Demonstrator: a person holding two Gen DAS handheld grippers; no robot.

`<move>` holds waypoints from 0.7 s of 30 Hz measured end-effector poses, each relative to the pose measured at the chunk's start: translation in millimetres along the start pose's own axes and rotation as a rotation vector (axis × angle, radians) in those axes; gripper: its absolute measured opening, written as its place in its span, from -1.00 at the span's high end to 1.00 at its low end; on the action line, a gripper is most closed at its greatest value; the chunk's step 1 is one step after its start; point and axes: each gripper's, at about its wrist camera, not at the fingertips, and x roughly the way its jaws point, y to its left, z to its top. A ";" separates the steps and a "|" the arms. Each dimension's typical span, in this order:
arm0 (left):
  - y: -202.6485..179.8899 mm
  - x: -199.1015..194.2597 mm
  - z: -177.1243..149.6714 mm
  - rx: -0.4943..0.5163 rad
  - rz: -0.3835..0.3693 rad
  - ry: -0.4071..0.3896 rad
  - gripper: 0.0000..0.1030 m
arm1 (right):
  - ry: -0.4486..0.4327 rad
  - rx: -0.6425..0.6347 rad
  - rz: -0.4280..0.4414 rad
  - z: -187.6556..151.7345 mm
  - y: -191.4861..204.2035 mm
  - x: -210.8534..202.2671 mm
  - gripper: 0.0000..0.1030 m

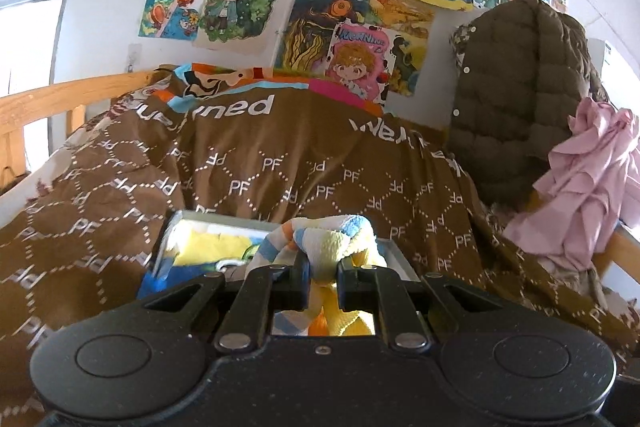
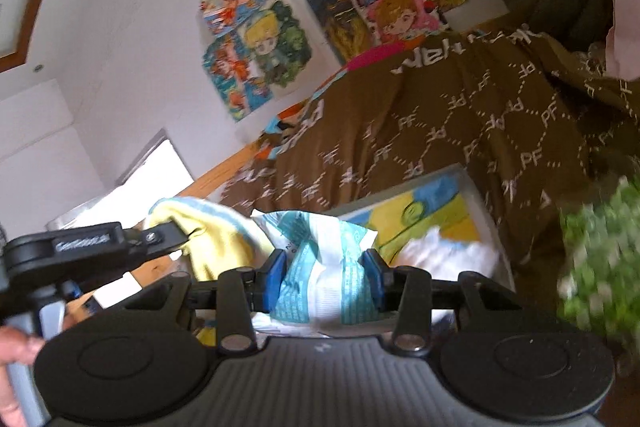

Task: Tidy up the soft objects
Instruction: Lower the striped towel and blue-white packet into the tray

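Note:
My left gripper (image 1: 322, 267) is shut on a soft knitted toy (image 1: 332, 239) striped in yellow, blue, orange and white. It hangs over an open grey box (image 1: 216, 217) with a yellow and blue lining, set on the brown bedspread (image 1: 280, 155). In the right wrist view my right gripper (image 2: 326, 267) is shut on a soft white and teal packet (image 2: 320, 247) above the same box (image 2: 484, 211). Something white (image 2: 448, 251) lies inside the box. The left gripper (image 2: 176, 233) shows at the left with the yellow toy (image 2: 216, 227) in it.
A brown quilted jacket (image 1: 516, 87) and a pink cloth (image 1: 592, 179) hang at the right. A wooden bed rail (image 1: 60, 99) runs along the left. A blurred green thing (image 2: 596, 259) sits right of the box. A person's hand (image 2: 12, 347) holds the left gripper.

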 end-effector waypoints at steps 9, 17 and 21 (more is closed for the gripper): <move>3.2 62.0 -14.9 -0.027 -0.009 0.027 0.75 | -0.012 0.002 -0.109 10.9 -31.8 51.5 0.10; 20.9 91.2 -42.1 -0.066 0.034 0.102 0.75 | 0.075 -0.011 -0.179 -0.6 -41.3 76.3 0.10; 22.5 99.1 -51.7 -0.070 0.043 0.133 0.74 | 0.106 -0.004 -0.173 -4.1 -42.7 79.2 0.10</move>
